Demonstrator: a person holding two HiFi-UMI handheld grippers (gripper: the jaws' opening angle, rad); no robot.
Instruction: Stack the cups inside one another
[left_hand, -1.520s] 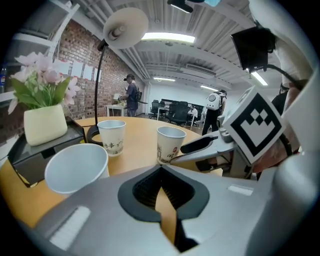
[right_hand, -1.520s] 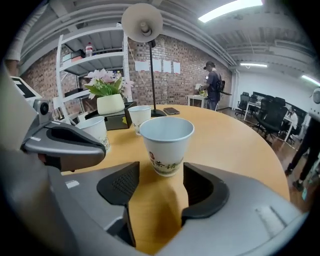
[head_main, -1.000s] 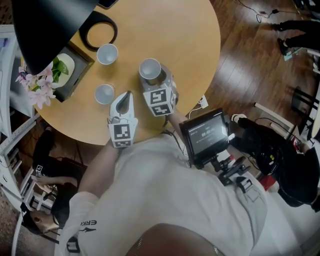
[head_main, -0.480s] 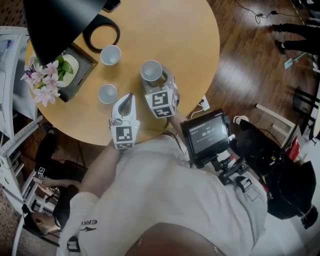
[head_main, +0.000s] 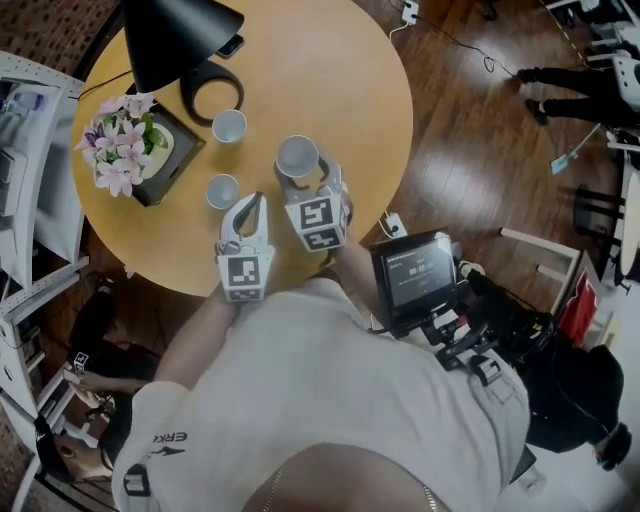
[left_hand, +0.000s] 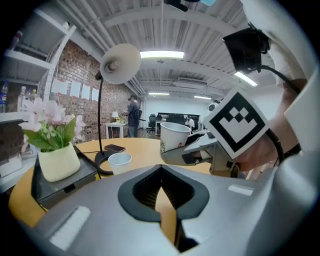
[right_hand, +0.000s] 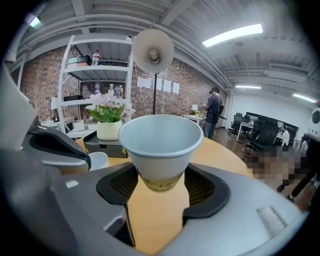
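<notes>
My right gripper (head_main: 303, 178) is shut on a white paper cup (head_main: 297, 156), held upright above the round wooden table (head_main: 340, 90). In the right gripper view the cup (right_hand: 160, 142) sits between the ribbed pads, mouth up, clear of the tabletop. Two smaller white cups stand on the table to the left, one near (head_main: 222, 190) and one farther (head_main: 229, 125). My left gripper (head_main: 255, 200) hovers beside the near cup with its fingers together and nothing in them. From the left gripper view the held cup (left_hand: 174, 136) shows at the right and the farther cup (left_hand: 120, 160) ahead.
A black desk lamp (head_main: 180, 40) with a ring base (head_main: 212, 85) stands at the table's far side. A flower pot (head_main: 125, 155) on a dark tray and a phone (left_hand: 115, 148) lie to the left. A monitor on a rig (head_main: 415, 275) is beside the person.
Both grippers have risen, the right one carrying its cup up off the table. The head view has shifted, so the table now sits higher and more to the left.
</notes>
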